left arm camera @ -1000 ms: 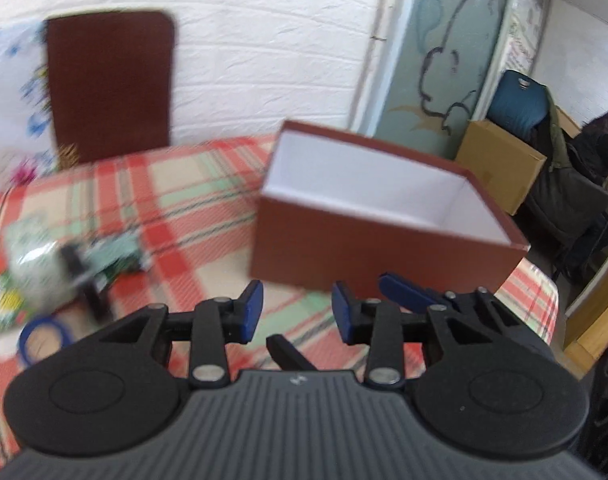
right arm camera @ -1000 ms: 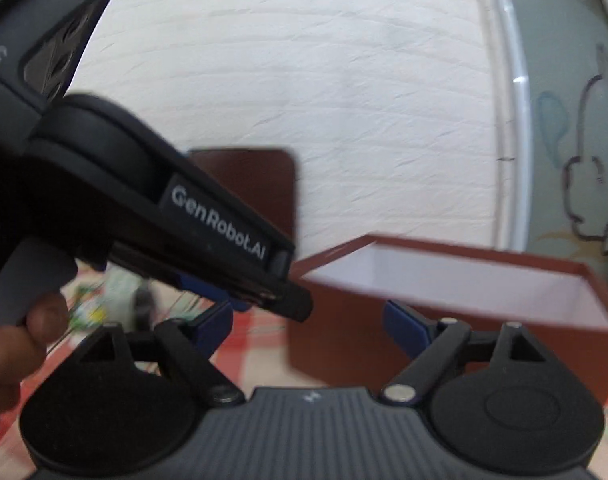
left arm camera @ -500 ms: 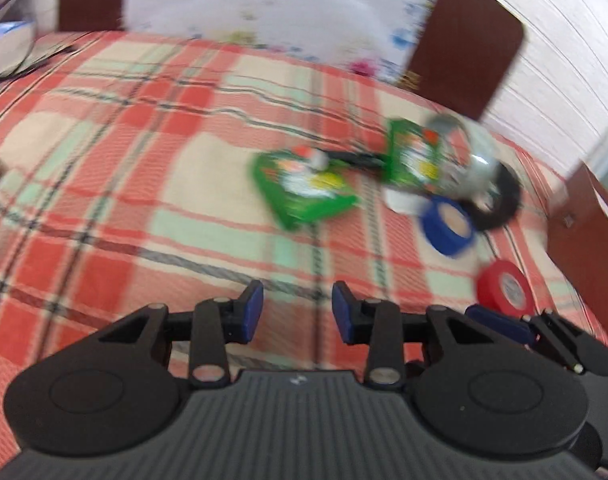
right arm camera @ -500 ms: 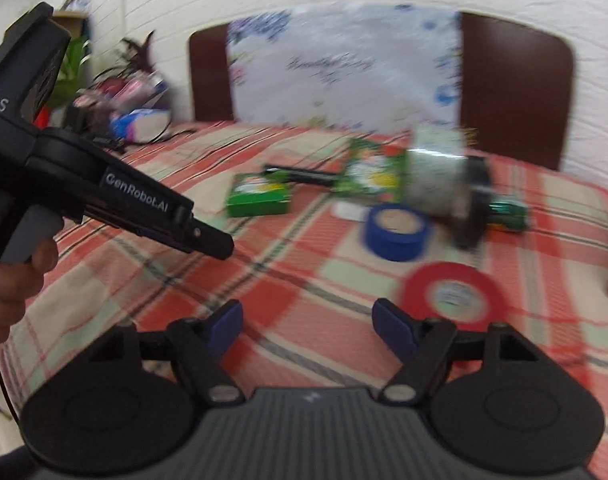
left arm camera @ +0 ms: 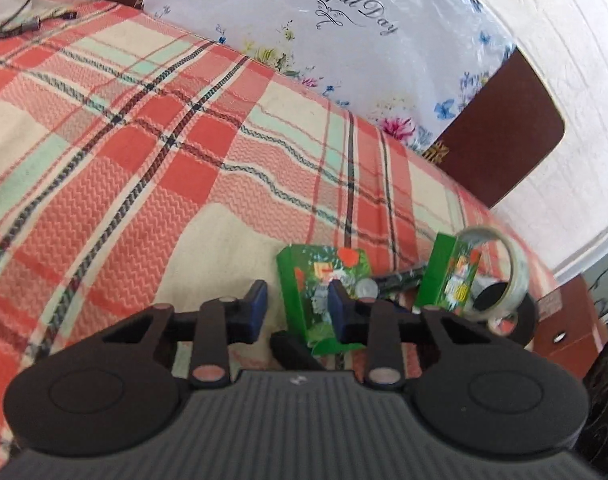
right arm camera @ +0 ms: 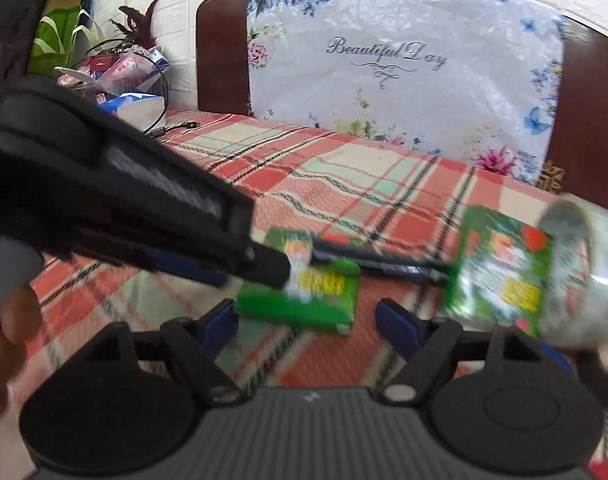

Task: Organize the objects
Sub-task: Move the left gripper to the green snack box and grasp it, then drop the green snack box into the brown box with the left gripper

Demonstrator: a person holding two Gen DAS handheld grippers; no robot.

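Both your grippers hang low over the plaid cloth, closing on a cluster of small goods. Your left gripper has its blue pads parted w/ nothing between them; a flat green box lies just beyond its right pad. Your right gripper is spread wider, also empty, w/ that same box lying on the cloth btwn and just past its tips.

Readable writing: "Beautiful Day" in script on the floral plastic sheet draped over the brown chair backs. The boxes' print is too blurred to read.

A second green box stands on edge against a clear tape roll, w/ a dark pen running btwn the two boxes.

Left view only: a black ring under the tape, and a corner of the brown box at far right. Right view only: your left hand on its tool's grip, plants and cluttered packets at the far left table edge, plus a cable.
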